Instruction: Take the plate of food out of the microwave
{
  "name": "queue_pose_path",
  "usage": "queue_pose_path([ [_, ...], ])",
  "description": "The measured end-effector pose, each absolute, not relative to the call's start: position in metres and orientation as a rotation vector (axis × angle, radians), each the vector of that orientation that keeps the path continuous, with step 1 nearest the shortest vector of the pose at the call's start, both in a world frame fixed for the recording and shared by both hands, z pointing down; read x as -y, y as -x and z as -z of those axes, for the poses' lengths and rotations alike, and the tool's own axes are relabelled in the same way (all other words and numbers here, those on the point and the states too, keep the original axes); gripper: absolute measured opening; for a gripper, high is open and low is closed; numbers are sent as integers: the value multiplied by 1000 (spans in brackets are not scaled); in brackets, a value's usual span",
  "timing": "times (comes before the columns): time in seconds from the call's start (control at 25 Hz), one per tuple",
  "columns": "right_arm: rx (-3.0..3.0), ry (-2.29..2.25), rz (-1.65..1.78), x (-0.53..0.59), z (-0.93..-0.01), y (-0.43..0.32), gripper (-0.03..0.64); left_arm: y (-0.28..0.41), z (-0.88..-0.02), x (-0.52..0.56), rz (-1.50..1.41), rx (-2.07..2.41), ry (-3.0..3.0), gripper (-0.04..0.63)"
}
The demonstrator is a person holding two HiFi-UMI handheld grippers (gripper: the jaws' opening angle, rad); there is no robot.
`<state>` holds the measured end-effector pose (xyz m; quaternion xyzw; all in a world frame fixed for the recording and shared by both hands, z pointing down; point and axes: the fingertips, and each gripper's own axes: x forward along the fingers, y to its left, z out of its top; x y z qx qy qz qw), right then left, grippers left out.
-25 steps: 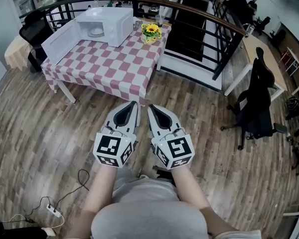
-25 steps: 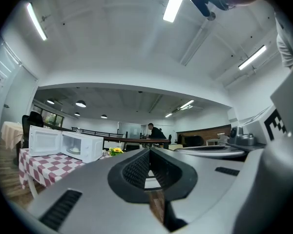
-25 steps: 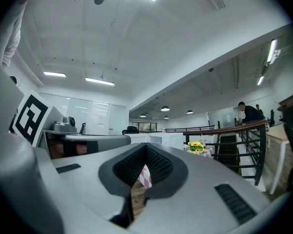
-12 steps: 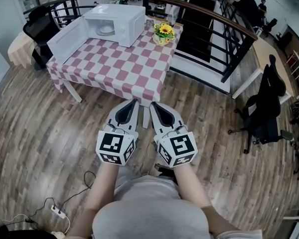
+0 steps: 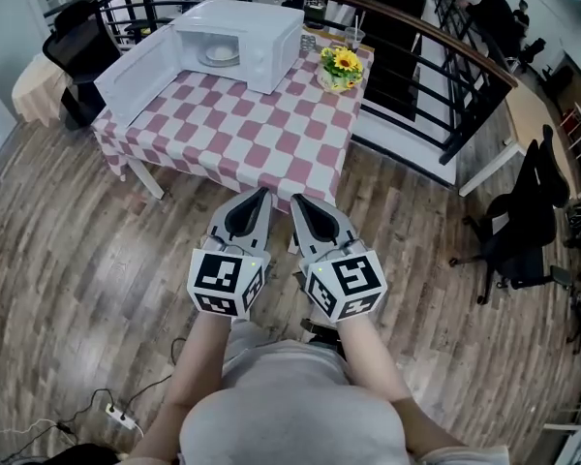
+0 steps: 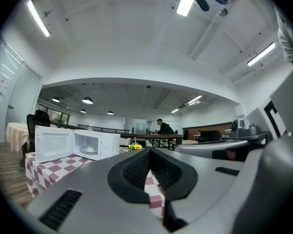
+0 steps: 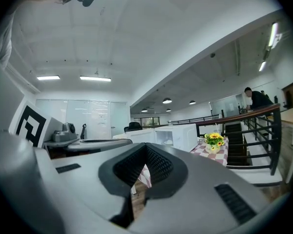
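Note:
A white microwave (image 5: 255, 29) stands at the far end of a red-and-white checked table (image 5: 252, 139), with its door (image 5: 134, 66) swung open to the left. Inside it lies a white plate of food (image 5: 221, 54). My left gripper (image 5: 261, 194) and right gripper (image 5: 296, 200) are side by side, level, just short of the table's near edge. Both are shut and hold nothing. The left gripper view looks over its joined jaws at the microwave (image 6: 105, 146) and the plate (image 6: 89, 150). The right gripper view has the microwave (image 7: 179, 135) farther off.
A pot of yellow flowers (image 5: 343, 66) and a cup with a straw (image 5: 354, 37) stand right of the microwave. A black railing (image 5: 436, 76) runs behind the table. An office chair (image 5: 523, 211) is at the right, another chair (image 5: 73, 32) at the back left. A power strip (image 5: 116, 415) lies on the wooden floor.
Both grippers have moved forward together toward the table. The table and microwave now sit lower and larger in the head view. Both grippers remain shut.

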<state>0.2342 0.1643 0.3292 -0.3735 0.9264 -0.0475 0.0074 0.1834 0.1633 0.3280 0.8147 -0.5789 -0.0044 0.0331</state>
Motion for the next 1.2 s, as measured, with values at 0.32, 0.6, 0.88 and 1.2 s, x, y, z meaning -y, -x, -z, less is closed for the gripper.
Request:
queue_pose_path([
  [0.32,-2950,1131,173,-131,-337,-178,25,-129,-337,-125,-7,1767,-2478,3],
  [0.6,-2983,1146,206,-94,-343,-120,25,-71,-342,-91,-33,1749,-2459,3],
  [0.88,-2991,1164,190,-71,-348,-67,25,-20,-349,-71,-54,1737,-2448,3],
  [1.2,-3040,1120,160,-45,-352,-24,25,30,-358,-48,-55,1779,-2374,3],
])
